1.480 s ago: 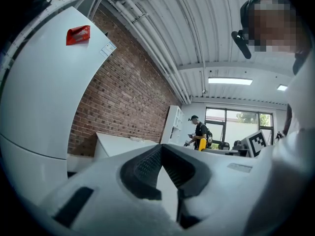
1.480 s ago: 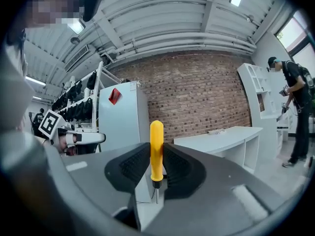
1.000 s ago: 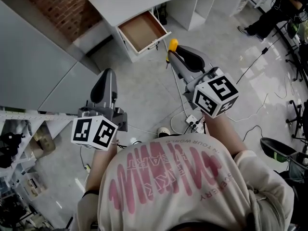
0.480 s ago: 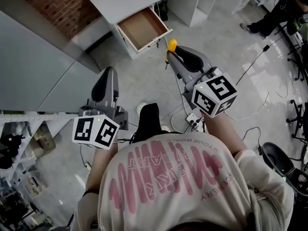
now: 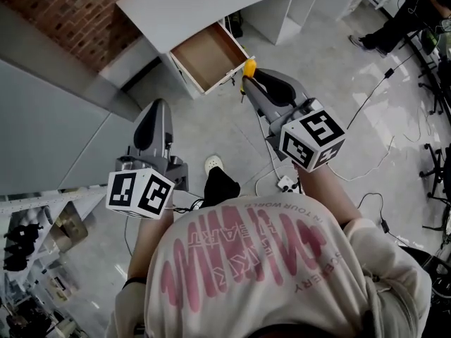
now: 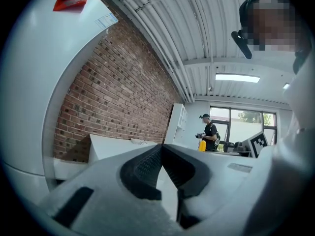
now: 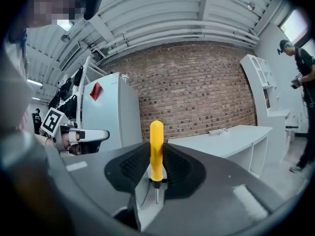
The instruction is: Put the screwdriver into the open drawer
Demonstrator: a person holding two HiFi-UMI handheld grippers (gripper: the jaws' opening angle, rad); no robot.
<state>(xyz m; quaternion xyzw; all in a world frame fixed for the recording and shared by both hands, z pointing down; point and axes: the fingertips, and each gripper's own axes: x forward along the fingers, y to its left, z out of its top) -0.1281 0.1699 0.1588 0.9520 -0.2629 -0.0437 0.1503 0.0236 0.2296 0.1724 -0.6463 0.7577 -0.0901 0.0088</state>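
Head view: the right tongs (image 5: 246,78) hold the screwdriver (image 5: 249,66) out ahead. Its yellow handle is near the front corner of the open drawer (image 5: 209,53) under the white surface (image 5: 204,2) and not yet inside.

Left gripper view: the left tongs (image 6: 161,154) are pressed together on nothing, likely idle because one hand suffices.

Right gripper view: the right tongs clamp the handle upright, shaft down, a steady carrying grip.

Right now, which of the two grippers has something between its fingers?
The right gripper: its fingers clamp the yellow-handled screwdriver. The left gripper differs in that its fingers meet with nothing between them.
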